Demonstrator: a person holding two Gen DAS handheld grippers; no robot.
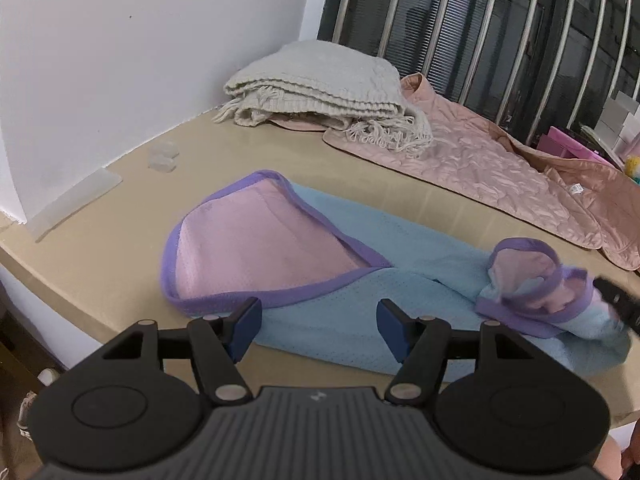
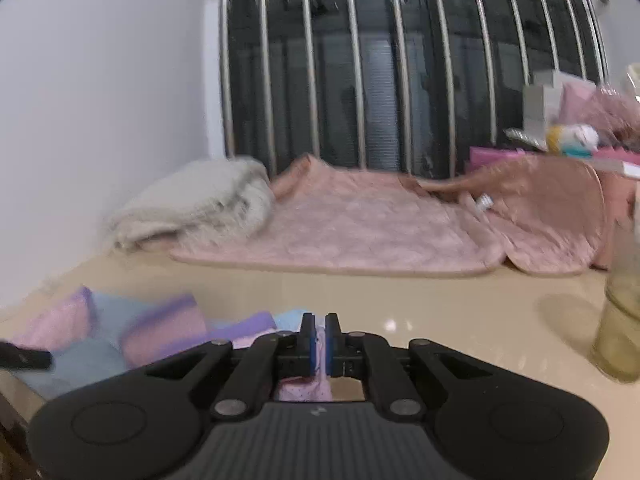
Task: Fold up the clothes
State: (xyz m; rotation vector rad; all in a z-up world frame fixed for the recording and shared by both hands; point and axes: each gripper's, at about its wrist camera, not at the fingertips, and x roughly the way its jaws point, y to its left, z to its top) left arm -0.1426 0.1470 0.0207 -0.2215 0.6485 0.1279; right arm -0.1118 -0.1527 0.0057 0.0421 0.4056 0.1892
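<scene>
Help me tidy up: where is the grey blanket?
The grey blanket lies folded at the table's far left, against the wall, overlapping the pink quilt.

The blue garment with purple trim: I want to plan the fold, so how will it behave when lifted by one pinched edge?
The blue garment will probably hang limp: it lies flat and its sleeve end is bunched where the right gripper pinches it. Its thin mesh suggests it is light. It may slide on the glossy table.

Right claw (image 1: 618,306) — blurred, cut off at frame edge
</scene>
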